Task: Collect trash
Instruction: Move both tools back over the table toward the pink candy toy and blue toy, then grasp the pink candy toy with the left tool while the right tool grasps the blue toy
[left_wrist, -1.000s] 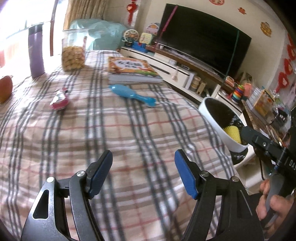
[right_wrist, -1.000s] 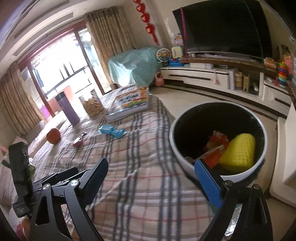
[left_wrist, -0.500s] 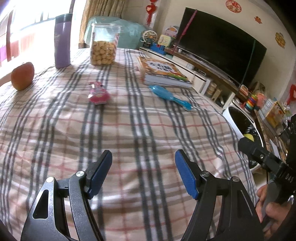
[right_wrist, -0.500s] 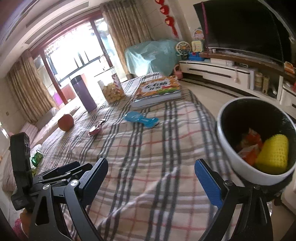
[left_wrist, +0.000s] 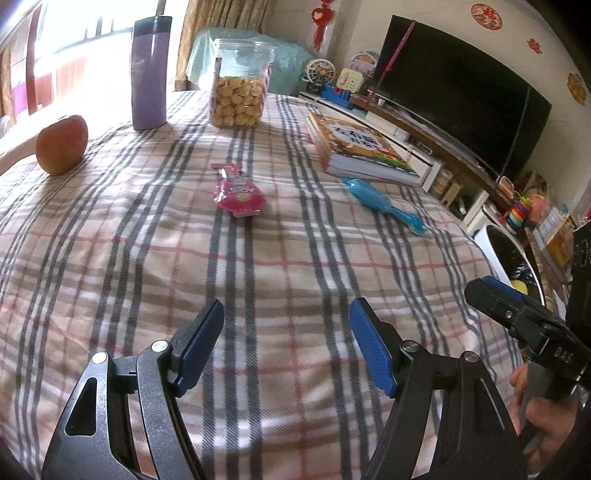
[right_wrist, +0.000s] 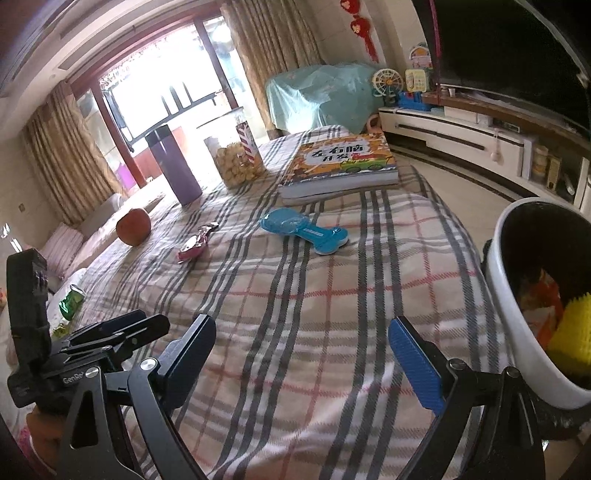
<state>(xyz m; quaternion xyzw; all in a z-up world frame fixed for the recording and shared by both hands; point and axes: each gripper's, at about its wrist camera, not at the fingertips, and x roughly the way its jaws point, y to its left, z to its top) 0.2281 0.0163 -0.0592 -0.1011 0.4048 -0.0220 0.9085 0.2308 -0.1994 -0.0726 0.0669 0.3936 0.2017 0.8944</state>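
A pink snack wrapper (left_wrist: 239, 195) lies flat on the plaid-covered table, ahead of my left gripper (left_wrist: 286, 334), which is open and empty above the cloth. The wrapper also shows in the right wrist view (right_wrist: 194, 245), far ahead to the left. My right gripper (right_wrist: 301, 354) is open and empty over the table's right part. A white trash bin (right_wrist: 517, 354) with a black liner stands off the table's right edge and holds a yellow sponge (right_wrist: 570, 332) and orange wrappers. The bin's rim shows in the left wrist view (left_wrist: 496, 245).
On the table stand a purple tumbler (left_wrist: 149, 74), a cookie jar (left_wrist: 240, 85), an apple (left_wrist: 62, 144), a thick book (left_wrist: 360, 149) and a blue scoop (left_wrist: 380, 203). A green packet (right_wrist: 72, 301) lies off the table's left side. A TV (left_wrist: 458, 96) and cabinet lie beyond.
Both grippers have swung left, away from the bin and toward the table's middle. The pink wrapper now lies more centrally ahead of the left gripper. Both stay open.
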